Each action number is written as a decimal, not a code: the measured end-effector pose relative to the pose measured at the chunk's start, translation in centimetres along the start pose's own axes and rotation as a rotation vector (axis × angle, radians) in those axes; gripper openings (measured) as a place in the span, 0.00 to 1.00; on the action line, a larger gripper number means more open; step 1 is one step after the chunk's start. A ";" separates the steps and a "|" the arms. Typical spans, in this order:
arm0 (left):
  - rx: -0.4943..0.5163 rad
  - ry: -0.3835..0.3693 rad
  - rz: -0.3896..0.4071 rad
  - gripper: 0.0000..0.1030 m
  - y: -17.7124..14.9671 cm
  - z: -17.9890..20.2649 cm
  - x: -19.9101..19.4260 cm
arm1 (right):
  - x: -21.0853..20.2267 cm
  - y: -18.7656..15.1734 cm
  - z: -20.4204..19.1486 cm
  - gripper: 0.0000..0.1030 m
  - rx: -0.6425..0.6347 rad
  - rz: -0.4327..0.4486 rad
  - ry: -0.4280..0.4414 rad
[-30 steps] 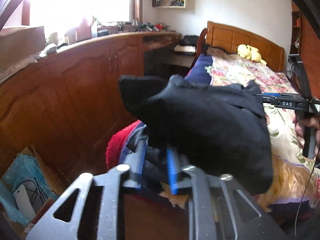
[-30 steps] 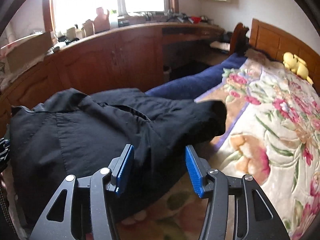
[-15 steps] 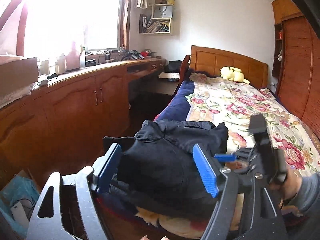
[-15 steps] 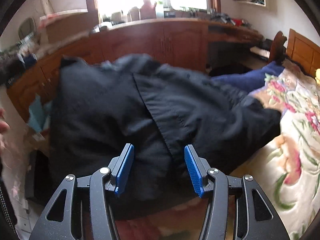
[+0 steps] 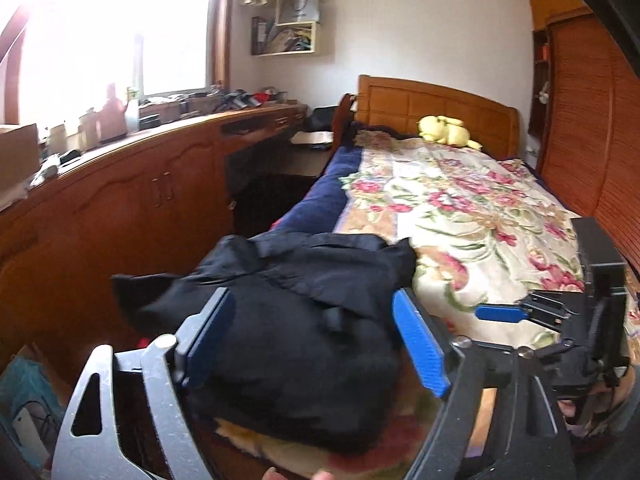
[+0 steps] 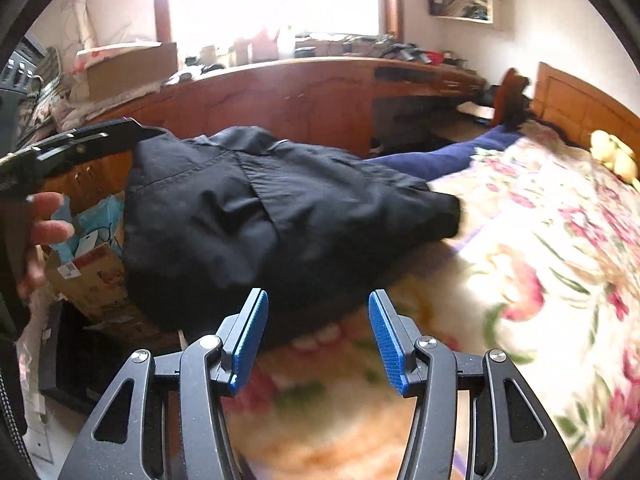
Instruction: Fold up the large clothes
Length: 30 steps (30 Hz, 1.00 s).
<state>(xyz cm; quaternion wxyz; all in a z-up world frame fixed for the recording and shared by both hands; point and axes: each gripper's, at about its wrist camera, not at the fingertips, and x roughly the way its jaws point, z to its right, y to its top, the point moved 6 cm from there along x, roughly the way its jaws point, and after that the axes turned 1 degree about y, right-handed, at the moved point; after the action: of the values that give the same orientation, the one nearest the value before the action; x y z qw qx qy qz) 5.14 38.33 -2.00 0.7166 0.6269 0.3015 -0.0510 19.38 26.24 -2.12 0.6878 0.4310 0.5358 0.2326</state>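
Observation:
A black garment point(image 5: 288, 280) lies bunched in a rough fold on the near left corner of the bed; the right wrist view shows the black garment point(image 6: 240, 208) overhanging the bed's edge. My left gripper point(image 5: 312, 332) hovers just short of it, its jaws opening wide with no cloth pinched between the blue pads. My right gripper point(image 6: 318, 336) stands open over the floral blanket, to the right of the garment, with nothing between its fingers. In the left wrist view the right gripper point(image 5: 500, 314) shows at the right edge.
The floral blanket point(image 5: 460, 200) covers the bed, with a yellow plush toy point(image 5: 444, 128) by the wooden headboard. A long wooden cabinet point(image 5: 120, 208) runs along the left. A cardboard box point(image 6: 92, 272) with blue paper sits on the floor beside the bed.
My left gripper let go of the black garment, opened wide and drew back and up. The garment dropped onto the bed corner. My right gripper pulled back off the garment toward the blanket.

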 end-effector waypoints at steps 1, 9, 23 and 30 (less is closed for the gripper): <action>0.003 -0.024 0.003 0.81 0.1 1.4 -0.1 | -1.3 -0.6 0.5 0.55 0.009 0.006 -0.015; 0.044 -0.158 -0.023 0.85 -0.3 11.2 0.3 | -12.8 -6.0 4.7 0.74 0.101 0.050 -0.153; 0.117 -0.336 -0.046 0.85 -3.0 27.3 -2.3 | -25.2 -14.5 8.3 0.80 0.307 0.134 -0.425; 0.147 -0.352 -0.077 0.85 -4.6 31.6 -4.1 | -29.7 -17.0 7.8 0.80 0.396 0.182 -0.502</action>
<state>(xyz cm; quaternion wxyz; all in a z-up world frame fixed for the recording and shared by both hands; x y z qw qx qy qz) 11.35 6.80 -2.95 0.7082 0.6468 0.1906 -0.2093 14.89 -8.52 -0.11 0.6775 0.6463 0.3438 0.0712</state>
